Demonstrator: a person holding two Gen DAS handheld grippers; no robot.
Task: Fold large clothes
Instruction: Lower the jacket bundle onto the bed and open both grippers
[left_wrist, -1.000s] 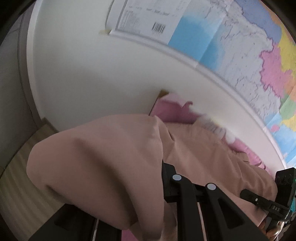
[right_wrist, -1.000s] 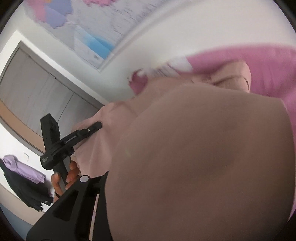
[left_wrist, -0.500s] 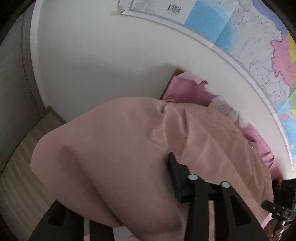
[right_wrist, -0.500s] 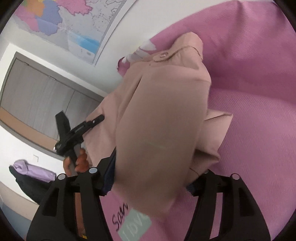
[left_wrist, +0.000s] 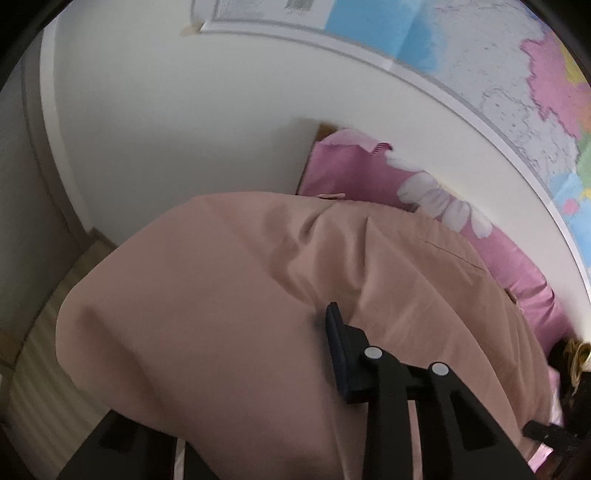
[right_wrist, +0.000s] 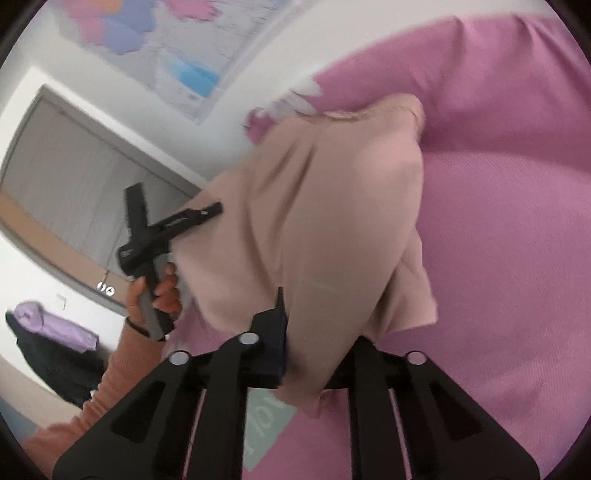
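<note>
A large peach-pink garment (left_wrist: 240, 314) is draped over my left gripper (left_wrist: 280, 354) and hides its left finger; only the right finger (left_wrist: 340, 354) shows, pressed against the cloth. In the right wrist view the same garment (right_wrist: 332, 206) hangs between the fingers of my right gripper (right_wrist: 314, 343), which is shut on a fold of it. The left gripper (right_wrist: 147, 236) shows there too, held in a hand at the garment's left edge. The garment stretches over a pink sheet (right_wrist: 498, 240).
A pink sheet with a white flower print (left_wrist: 436, 199) covers the surface by the white wall (left_wrist: 184, 129). A map (left_wrist: 498, 74) hangs on the wall. Grey closet doors (right_wrist: 74, 166) and a pile of dark and lilac clothes (right_wrist: 48, 332) lie to the left. Wooden floor (left_wrist: 44, 332) lies lower left.
Both grippers have carried the garment forward and down toward the pink sheet. The cloth that filled the right wrist view now hangs narrower, showing more of the sheet.
</note>
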